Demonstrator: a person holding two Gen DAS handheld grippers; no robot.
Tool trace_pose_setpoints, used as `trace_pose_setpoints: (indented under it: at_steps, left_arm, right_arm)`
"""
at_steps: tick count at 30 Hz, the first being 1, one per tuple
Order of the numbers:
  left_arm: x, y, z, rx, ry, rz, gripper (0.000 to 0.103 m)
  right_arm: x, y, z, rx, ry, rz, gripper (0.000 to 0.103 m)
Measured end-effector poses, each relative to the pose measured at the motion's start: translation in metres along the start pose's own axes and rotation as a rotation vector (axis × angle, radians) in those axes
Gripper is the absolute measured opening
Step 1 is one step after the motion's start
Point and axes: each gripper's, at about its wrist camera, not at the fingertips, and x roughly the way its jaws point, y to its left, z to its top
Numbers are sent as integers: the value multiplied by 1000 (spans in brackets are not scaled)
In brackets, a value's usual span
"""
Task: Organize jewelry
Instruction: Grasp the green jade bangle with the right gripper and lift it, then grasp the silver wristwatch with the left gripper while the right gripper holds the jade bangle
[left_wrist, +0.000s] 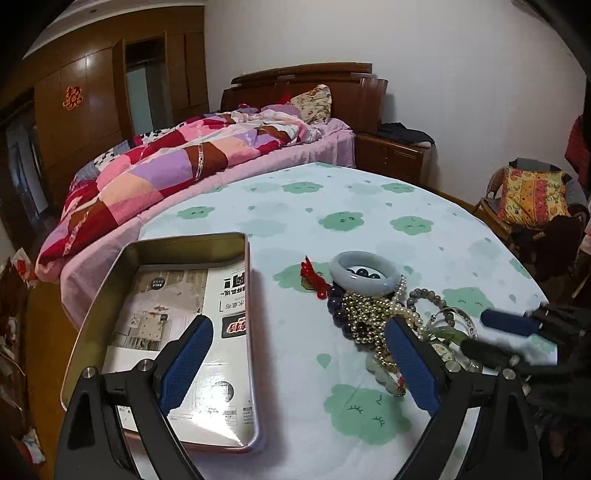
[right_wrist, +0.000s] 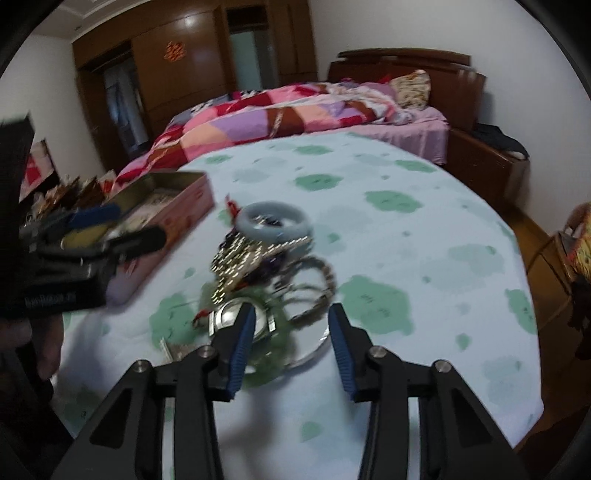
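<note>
A tangled pile of jewelry lies on the cloud-print tablecloth (left_wrist: 369, 206): a pale jade bangle (left_wrist: 364, 271) (right_wrist: 277, 221), gold bead strands (left_wrist: 364, 310), dark purple beads (left_wrist: 334, 299), a red knot charm (left_wrist: 312, 277), a watch (right_wrist: 225, 317) and a thin silver bangle (left_wrist: 461, 317). An open metal tin (left_wrist: 159, 247) lined with printed paper sits to the left of the pile. My left gripper (left_wrist: 299, 322) is open, spanning the tin's right wall and the pile's left side. My right gripper (right_wrist: 291, 309) straddles the pile's near end, its jaws apart around the green pieces and silver bangle, pads not visibly pressing.
A bed with a patchwork quilt (left_wrist: 177, 162) stands beyond the table, with a wooden nightstand (left_wrist: 391, 155) beside it. A wicker chair with a bright cushion (left_wrist: 532, 199) is off the table's right edge. Wooden wardrobes (left_wrist: 92, 92) fill the far left.
</note>
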Motion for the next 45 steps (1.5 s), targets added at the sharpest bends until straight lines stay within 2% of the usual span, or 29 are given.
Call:
trace_pose_setpoints:
  at_steps: [5,7,14,23,26,33,39,40,45]
  left_arm:
    - [2,0,-2,-2,13,-20,94]
    - [2,-1,-3,-2,15,-26,94]
    - [-1,0,-3,-13,6,-37,94]
    - [-5,2,-2,-28,-4,-43,94]
    - [-6,-3,-2,-15,-8,-58,94]
    - [-3,-38,-6,65,14,-117,94]
    - [1,-60,-12,103,54,-186,94]
    - [3,-65,-13,110,66,-196,92]
    - [22,-85,-17,153,130,-235,67]
  right_arm:
    - [12,3,-4,-7,41,5,16]
    - [10,3,-5,-7,35,17,13]
    - [-11,6,5,6,-88,32,9]
    - [-38,3,26,59,-202,84,9]
    - [-45,-2,31,62,-232,62,9]
    - [-40,-27,30,88,-217,-69,9]
    - [-38,-36,12,78,-180,-92,9]
    - [-39,-40,9,83,-176,-92,9]
    - [-41,-51,5,108,-175,-96,9]
